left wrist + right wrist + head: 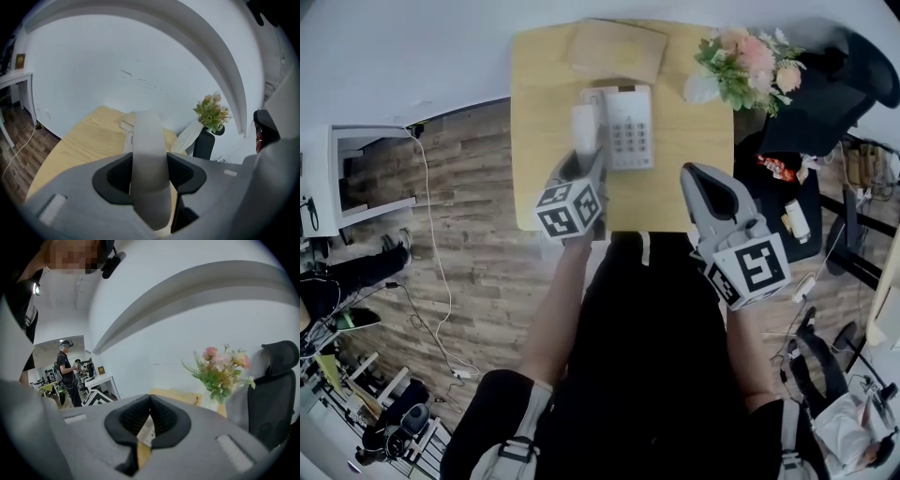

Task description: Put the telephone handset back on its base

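My left gripper [583,159] is shut on the white telephone handset [584,127] and holds it over the left side of the white telephone base [628,127], which lies on the light wooden table [544,112]. In the left gripper view the handset [149,140] runs upright between the black pads [119,176], which press on both of its sides. Whether the handset touches the base I cannot tell. My right gripper [696,173] hovers at the table's near right edge. It is shut with nothing in it, and its tips [150,399] meet.
A flat brown pad [617,47] lies at the back of the table, and a bouquet of flowers [745,61] stands at its back right corner. A black office chair [830,94] is to the right. A white cable [431,244] runs over the wooden floor on the left.
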Demonstrator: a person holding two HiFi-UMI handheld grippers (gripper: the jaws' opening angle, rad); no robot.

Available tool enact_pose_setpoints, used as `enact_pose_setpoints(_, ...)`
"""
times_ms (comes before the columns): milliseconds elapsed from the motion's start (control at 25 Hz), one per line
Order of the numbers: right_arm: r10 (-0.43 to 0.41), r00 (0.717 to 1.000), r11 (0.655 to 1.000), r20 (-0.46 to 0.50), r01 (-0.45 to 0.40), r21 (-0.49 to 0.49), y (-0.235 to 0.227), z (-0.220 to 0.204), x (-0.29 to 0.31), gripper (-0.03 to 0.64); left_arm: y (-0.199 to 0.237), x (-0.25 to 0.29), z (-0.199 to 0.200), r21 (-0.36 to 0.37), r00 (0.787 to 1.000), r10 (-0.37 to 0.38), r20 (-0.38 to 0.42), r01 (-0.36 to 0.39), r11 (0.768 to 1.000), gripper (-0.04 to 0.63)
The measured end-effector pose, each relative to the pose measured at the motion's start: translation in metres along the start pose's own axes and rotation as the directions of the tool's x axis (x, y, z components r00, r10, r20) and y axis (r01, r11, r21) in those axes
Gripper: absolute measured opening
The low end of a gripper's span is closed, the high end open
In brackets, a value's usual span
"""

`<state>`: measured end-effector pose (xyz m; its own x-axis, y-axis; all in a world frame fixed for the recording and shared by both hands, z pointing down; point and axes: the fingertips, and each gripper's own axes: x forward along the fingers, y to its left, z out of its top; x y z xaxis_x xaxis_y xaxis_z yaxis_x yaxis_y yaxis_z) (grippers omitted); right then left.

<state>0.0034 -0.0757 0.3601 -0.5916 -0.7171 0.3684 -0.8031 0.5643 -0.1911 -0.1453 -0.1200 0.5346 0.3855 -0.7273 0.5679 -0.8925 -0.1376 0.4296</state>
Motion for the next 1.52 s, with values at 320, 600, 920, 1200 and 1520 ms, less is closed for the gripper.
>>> enact_pose_setpoints(320, 0.030, 0.999, 1.000, -0.013, -0.031, -0.001, -0.018, 0.003, 0.013, 0.003, 0.010, 0.028, -0.006, -0.021, 0.999, 0.039, -0.036, -0.039, 0.999, 0.219)
enact_pose_setpoints(600, 0.052, 0.998, 0.999, -0.039, -0.052, -0.009, -0.030, 0.004, 0.023, 0.003, 0.019, 0.049, -0.010, -0.040, 0.996, 0.062, -0.064, -0.064, 0.997, 0.219)
enact_pose_setpoints(920, 0.053, 0.996, 0.999, -0.070, -0.053, 0.001, -0.042, -0.001, 0.032, 0.003, 0.030, 0.068, -0.013, -0.030, 0.992, 0.087, -0.093, -0.090, 0.995, 0.219)
enact_pose_setpoints(1200, 0.053, 0.995, 0.999, -0.084, -0.052, 0.013, -0.046, -0.006, 0.036, 0.003, 0.033, 0.077, -0.016, -0.005, 0.989, 0.092, -0.114, -0.094, 0.996, 0.219)
enact_pose_setpoints(1520, 0.048, 0.995, 0.999, -0.087, -0.047, 0.020, -0.053, -0.007, 0.039, 0.003, 0.036, 0.085, -0.019, 0.016, 0.986, 0.104, -0.127, -0.103, 0.995, 0.219)
